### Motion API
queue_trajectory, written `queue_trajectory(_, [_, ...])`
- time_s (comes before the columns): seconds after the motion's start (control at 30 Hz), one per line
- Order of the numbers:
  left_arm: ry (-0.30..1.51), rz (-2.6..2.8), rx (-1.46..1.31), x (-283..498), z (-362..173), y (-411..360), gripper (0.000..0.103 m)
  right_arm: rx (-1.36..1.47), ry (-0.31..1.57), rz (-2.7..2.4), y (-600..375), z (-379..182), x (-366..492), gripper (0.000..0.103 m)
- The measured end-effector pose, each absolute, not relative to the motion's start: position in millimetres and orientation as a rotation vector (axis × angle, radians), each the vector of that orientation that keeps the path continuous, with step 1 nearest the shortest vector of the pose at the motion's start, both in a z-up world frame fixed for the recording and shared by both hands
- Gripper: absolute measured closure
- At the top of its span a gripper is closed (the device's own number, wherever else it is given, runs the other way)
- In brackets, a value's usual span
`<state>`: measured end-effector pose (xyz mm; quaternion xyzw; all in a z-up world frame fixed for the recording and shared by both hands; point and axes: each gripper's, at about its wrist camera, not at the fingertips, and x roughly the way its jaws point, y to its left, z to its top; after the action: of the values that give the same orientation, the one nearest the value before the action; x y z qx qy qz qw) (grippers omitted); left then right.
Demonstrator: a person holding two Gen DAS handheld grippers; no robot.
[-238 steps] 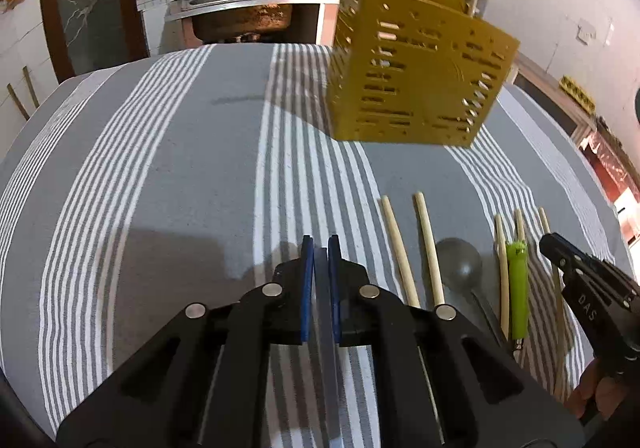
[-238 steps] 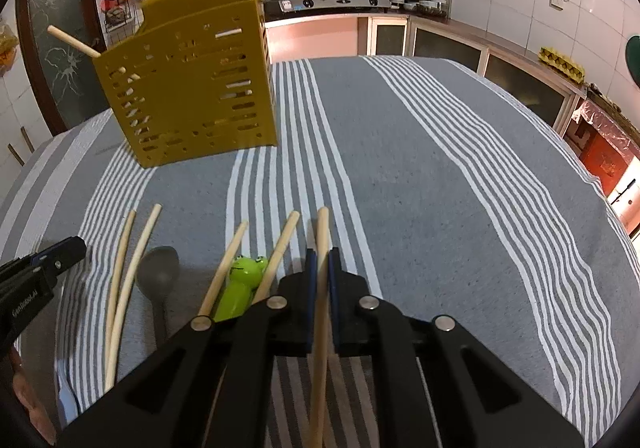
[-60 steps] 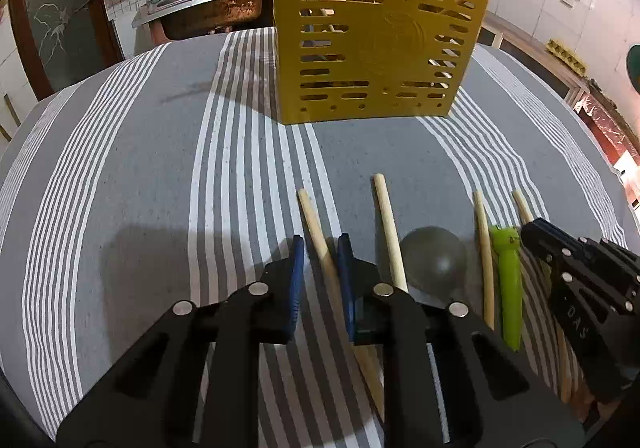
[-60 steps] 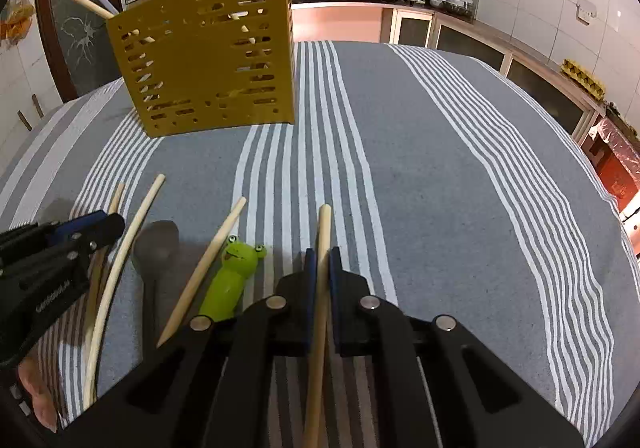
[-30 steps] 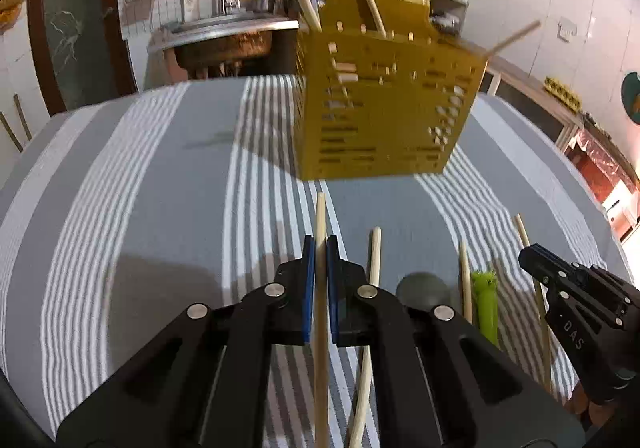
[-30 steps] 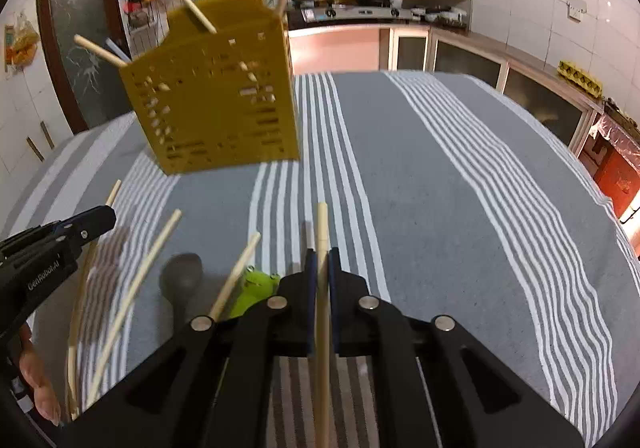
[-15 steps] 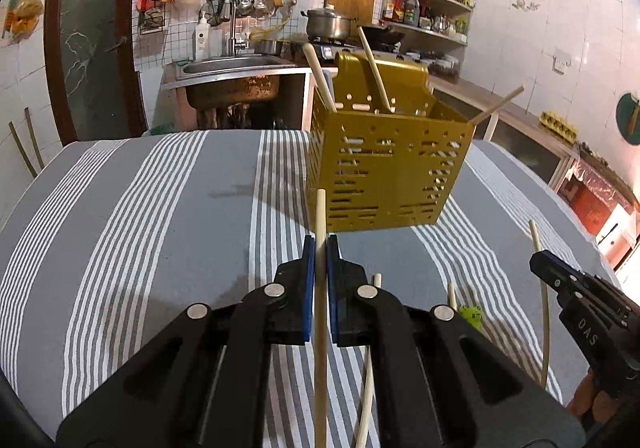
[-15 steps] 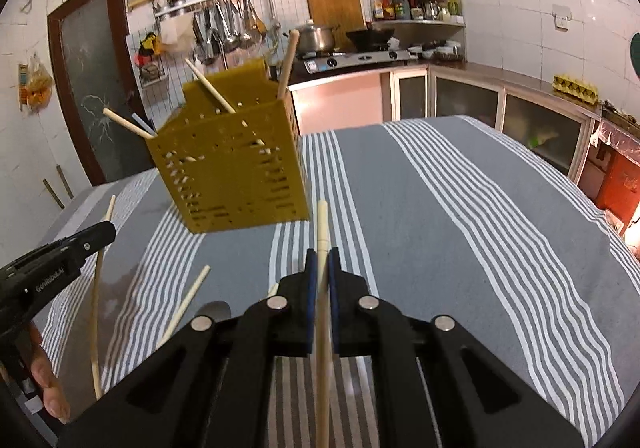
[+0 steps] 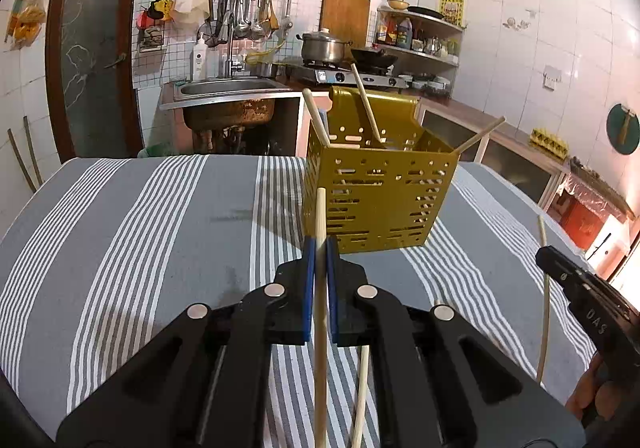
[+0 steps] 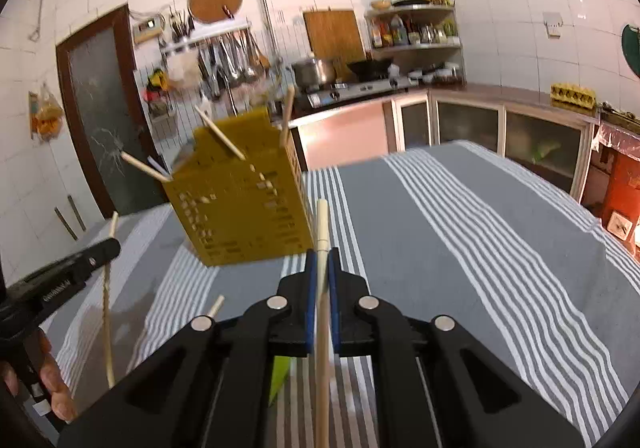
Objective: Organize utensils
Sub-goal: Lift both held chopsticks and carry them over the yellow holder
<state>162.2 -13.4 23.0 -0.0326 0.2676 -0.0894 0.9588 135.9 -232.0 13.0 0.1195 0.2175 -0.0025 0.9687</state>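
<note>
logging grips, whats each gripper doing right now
left gripper: shut on a wooden chopstick
right gripper: shut on another wooden chopstick

Domestic kitchen, white-tiled walls. Fixtures: steel sink (image 9: 228, 89) with tap, wall rack of hanging ladles (image 9: 244, 13), gas stove (image 9: 344, 76) carrying a lidded pot (image 9: 322, 47) and a wok (image 9: 374, 55), corner shelves of bottles (image 9: 416, 32). Also a leaning wooden cutting board (image 9: 345, 17) and a tabletop (image 9: 160, 215) under grey striped cloth.

The left gripper (image 9: 319, 248) clamps 1 wooden chopstick (image 9: 320, 215) before a yellow perforated holder (image 9: 380, 203) on a grey striped tablecloth (image 9: 160, 232); the right gripper (image 9: 560, 268) grips another chopstick (image 9: 545, 300).
</note>
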Motion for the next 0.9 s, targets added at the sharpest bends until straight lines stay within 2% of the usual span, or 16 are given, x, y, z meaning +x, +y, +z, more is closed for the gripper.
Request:
queue_trajectory(0.3, [0.480,-0.176,-0.089,151.7,29.9,-5.5,0.098,0.216,0.278,0.004,-232.6,32.8,113.7,0.097])
queue_trajectory(0.9, [0.311,-0.158,-0.092,122.7,54.8,-3.2,0.098,0.163,0.197,-0.014,-222.5,43.7,94.1,0.097])
